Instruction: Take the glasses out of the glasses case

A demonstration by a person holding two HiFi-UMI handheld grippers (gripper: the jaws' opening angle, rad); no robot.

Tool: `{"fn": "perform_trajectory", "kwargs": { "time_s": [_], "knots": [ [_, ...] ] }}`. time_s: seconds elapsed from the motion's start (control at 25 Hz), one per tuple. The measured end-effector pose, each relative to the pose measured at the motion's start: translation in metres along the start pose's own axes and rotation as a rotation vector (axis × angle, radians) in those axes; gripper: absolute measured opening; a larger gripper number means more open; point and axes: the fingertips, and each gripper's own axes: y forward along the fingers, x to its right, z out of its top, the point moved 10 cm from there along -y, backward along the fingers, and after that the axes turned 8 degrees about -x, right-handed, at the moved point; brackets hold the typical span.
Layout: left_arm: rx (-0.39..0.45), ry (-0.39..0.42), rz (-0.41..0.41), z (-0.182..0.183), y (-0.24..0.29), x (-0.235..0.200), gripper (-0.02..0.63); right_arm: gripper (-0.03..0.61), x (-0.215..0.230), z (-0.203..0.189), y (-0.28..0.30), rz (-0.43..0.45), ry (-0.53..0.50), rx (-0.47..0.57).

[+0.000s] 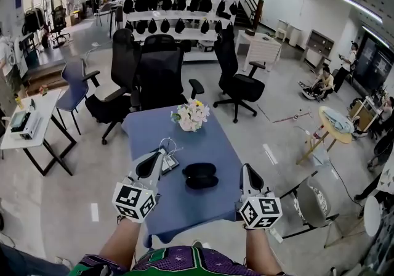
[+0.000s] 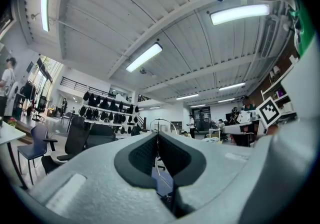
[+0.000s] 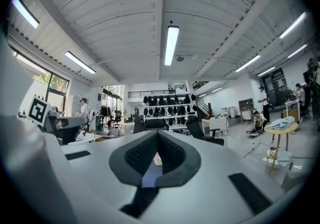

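My left gripper [image 1: 161,156] is in the middle of the frame, its jaws pressed together on the thin wire glasses [image 1: 168,159] just above the blue table [image 1: 203,139]. The black glasses case [image 1: 201,175] lies on the table just right of them, below the flowers [image 1: 191,114]. My right gripper [image 1: 245,171] hangs at the lower right, jaws together and holding nothing.
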Motion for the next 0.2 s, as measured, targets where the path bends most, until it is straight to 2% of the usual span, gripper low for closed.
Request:
{"fn": "perform_trajectory", "kwargs": {
  "time_s": [0.2],
  "knots": [
    [-0.004,-0.007,0.005,-0.0035,-0.0036,-0.0068,0.018,0.003,-0.0036,-0.0006,0.0029,0.002,-0.003,-0.002]
  ]
}}
